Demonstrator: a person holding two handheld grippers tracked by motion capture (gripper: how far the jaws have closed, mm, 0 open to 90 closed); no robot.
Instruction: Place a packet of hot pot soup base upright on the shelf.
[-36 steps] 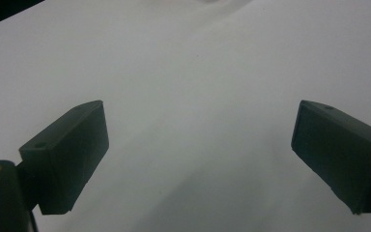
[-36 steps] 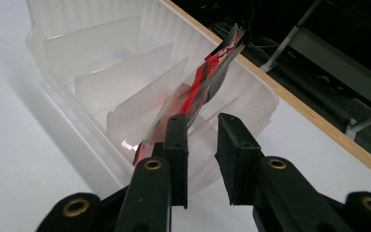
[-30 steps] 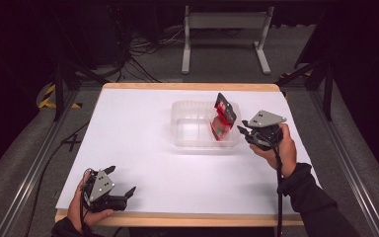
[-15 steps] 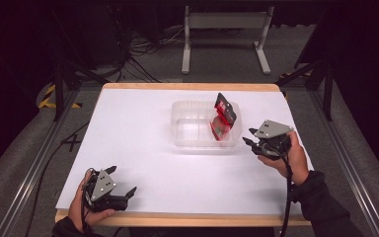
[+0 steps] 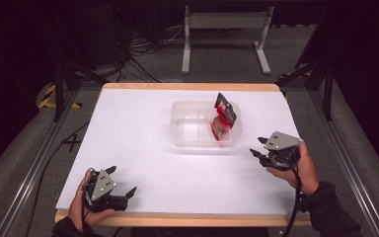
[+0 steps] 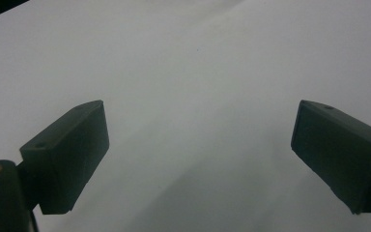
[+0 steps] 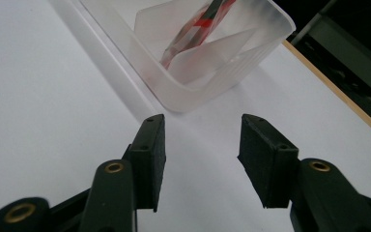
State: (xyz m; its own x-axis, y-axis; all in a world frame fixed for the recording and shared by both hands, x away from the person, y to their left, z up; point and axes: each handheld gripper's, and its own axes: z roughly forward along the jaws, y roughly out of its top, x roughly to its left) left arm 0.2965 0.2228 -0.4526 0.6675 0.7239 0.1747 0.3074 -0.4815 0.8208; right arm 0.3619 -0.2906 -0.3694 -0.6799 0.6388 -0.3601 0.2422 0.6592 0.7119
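A clear plastic container [image 5: 192,132] sits on the white table, slightly right of centre. A red and black packet [image 5: 223,117] stands tilted in its right end and pokes above the rim. In the right gripper view the container [image 7: 198,72] lies just ahead, with the packet [image 7: 193,29] inside it. My right gripper [image 5: 257,148] is open and empty, low over the table, right of the container and a little nearer me. My left gripper [image 5: 121,182] is open and empty near the front left corner. Its fingers [image 6: 67,159] hover over bare white table.
The white table [image 5: 143,123] has a wooden edge. A grey metal stand [image 5: 224,29] and loose cables [image 5: 143,49] lie on the floor beyond it. Metal rails [image 5: 34,163] run along both sides of the table.
My right gripper has drawn back from the container toward the right front of the table and dropped lower, leaving the packet in the container. My left gripper has shifted slightly.
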